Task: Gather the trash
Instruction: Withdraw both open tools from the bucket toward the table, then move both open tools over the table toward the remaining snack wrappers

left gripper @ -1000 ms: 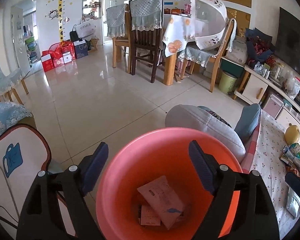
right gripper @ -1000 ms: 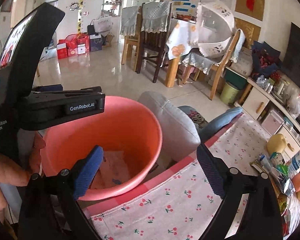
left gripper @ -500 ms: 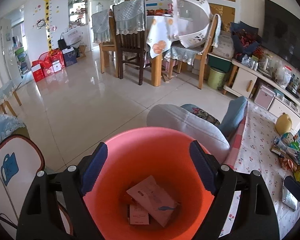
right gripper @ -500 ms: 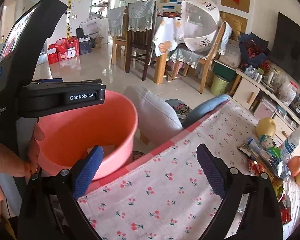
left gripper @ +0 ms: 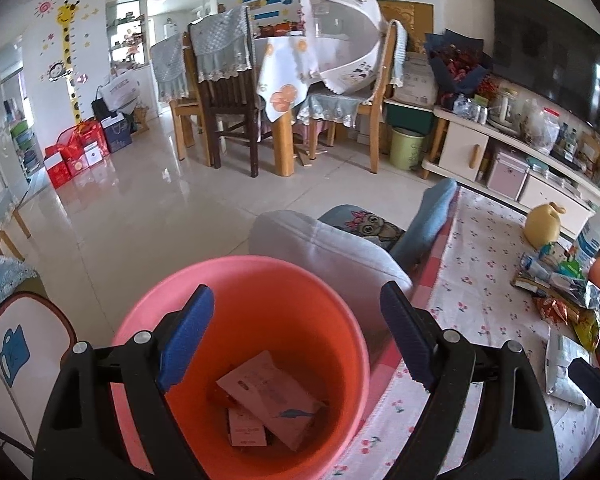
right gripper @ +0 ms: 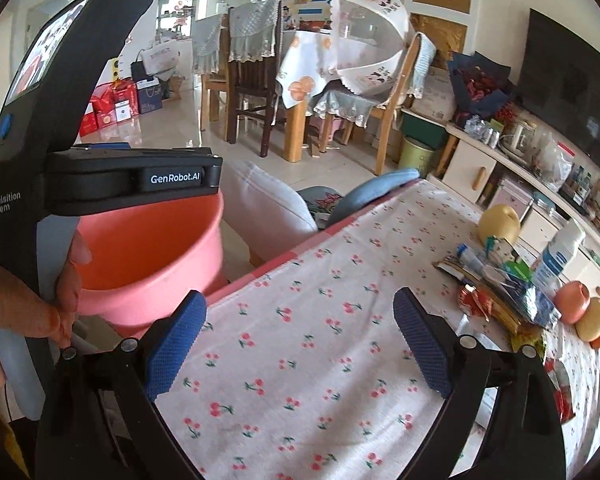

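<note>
A pink bin (left gripper: 240, 266) stands below my left gripper (left gripper: 296, 300), which is open over it; its pads touch nothing. Paper scraps (left gripper: 272, 396) lie at the bin's bottom. In the right wrist view the bin (right gripper: 152, 248) sits at the left, off the table's edge, under the left gripper's black housing (right gripper: 100, 184). My right gripper (right gripper: 300, 304) hangs open and empty above the cherry-print tablecloth (right gripper: 320, 364). A pile of crumpled wrappers (right gripper: 504, 292) lies on the cloth to the right, and it also shows as wrappers (left gripper: 560, 296) in the left wrist view.
A yellow pot (right gripper: 498, 222), a white bottle (right gripper: 560, 252) and two round fruits (right gripper: 576, 308) stand beside the wrappers. A grey cushion (left gripper: 320, 248) sits behind the bin. A hand (right gripper: 20, 304) holds the left gripper. Dining table and chairs (left gripper: 236, 92) stand farther back.
Both grippers have swung to the right. The bin has slid left in both views, and more tablecloth and the wrapper pile have come into view. Both jaws stay wide.
</note>
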`<state>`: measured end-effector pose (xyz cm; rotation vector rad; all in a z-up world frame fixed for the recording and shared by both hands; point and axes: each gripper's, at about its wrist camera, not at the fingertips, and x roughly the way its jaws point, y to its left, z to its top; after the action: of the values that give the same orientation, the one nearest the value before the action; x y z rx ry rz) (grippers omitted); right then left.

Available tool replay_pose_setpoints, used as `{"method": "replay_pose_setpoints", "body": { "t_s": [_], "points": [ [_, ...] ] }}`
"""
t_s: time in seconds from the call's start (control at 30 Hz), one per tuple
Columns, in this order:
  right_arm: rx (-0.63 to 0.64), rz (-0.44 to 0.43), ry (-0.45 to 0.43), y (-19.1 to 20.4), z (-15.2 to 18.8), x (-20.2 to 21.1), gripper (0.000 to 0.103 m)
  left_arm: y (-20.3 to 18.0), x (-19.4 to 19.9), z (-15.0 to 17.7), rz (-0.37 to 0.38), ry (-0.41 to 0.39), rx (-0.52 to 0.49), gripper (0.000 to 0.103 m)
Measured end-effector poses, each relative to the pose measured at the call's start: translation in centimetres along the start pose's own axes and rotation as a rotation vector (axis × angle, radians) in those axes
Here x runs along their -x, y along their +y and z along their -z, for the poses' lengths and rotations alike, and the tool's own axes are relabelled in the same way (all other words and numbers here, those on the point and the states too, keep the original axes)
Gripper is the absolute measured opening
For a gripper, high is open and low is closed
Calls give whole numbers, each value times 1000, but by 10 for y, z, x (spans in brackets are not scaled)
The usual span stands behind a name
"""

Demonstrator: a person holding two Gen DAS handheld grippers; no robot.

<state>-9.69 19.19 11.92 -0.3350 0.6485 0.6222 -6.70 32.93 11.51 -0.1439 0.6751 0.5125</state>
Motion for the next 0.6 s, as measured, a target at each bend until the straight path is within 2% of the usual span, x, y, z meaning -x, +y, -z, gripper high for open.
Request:
{"method": "replay_pose_setpoints", "body": {
  "t_s": [0.4,0.6],
  "points": [
    [-56,32,-3,-31,17,13,94,-49,8,6,22,-2,-88,87],
    [-82,56,-5,-50,27,21,94,-78,13,10,34,-10,-142,91]
  ]
}}
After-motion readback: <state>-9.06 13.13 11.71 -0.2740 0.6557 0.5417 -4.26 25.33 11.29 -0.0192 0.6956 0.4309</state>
